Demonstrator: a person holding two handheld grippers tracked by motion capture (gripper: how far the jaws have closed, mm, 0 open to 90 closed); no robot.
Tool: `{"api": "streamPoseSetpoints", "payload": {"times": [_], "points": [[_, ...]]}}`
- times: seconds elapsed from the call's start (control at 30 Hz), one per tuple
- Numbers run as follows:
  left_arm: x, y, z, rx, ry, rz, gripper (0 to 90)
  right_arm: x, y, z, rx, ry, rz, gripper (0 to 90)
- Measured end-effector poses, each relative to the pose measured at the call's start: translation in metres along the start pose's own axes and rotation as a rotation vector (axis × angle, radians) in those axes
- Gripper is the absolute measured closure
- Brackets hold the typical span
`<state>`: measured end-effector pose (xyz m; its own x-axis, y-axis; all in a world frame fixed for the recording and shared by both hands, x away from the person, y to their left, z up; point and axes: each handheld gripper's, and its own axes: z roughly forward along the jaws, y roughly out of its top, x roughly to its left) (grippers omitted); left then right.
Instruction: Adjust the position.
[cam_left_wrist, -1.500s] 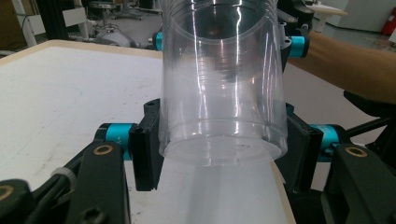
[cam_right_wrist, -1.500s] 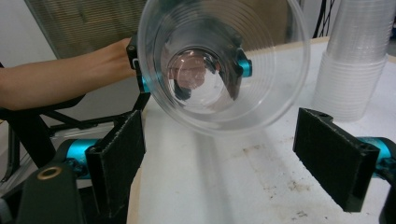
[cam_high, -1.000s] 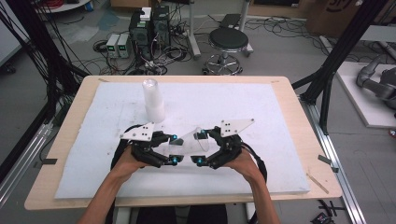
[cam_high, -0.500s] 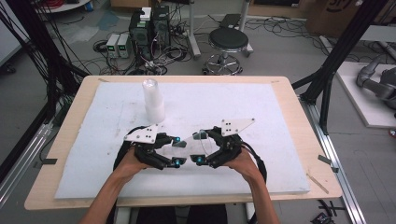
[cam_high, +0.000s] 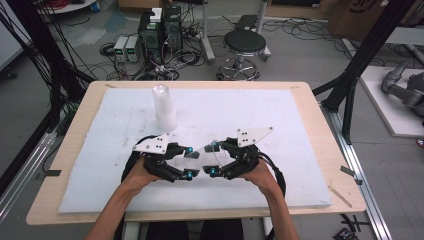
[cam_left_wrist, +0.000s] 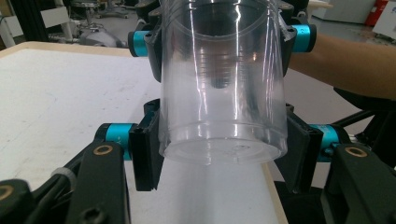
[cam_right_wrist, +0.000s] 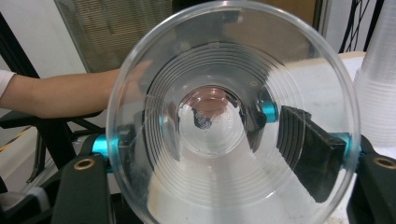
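Cup (cam_left_wrist: 222, 84), clear plastic, hangs above the bench (cam_high: 300, 120) between my two tools. My left hand-held gripper (cam_high: 187, 161) stays clamped on its base end. Since a second ago my right hand-held gripper (cam_high: 212, 159) has just been closing around the rim end; its pads now press there. I judge both grips ready to pull nested cups apart.

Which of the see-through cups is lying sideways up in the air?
The clear cup held sideways between the two hand-held grippers, left and right. The other cups stand stacked on the table behind.
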<state>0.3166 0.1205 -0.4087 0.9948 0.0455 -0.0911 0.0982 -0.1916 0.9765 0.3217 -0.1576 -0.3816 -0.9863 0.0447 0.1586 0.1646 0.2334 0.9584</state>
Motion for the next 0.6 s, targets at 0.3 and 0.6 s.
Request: {"api": "streamPoseSetpoints", "payload": {"times": [0.3,0.6], "points": [[0.0001,-0.0002,0.0,0.006,-0.002,-0.003,41.4,-0.0002,-0.0002,-0.0002,-0.001,-0.004,0.008,33.0],[0.0018,-0.0004,0.0005,0.025,0.051,-0.061,4.4,-0.0002,0.0001,-0.0021,-0.001,-0.012,0.011,32.9]]}}
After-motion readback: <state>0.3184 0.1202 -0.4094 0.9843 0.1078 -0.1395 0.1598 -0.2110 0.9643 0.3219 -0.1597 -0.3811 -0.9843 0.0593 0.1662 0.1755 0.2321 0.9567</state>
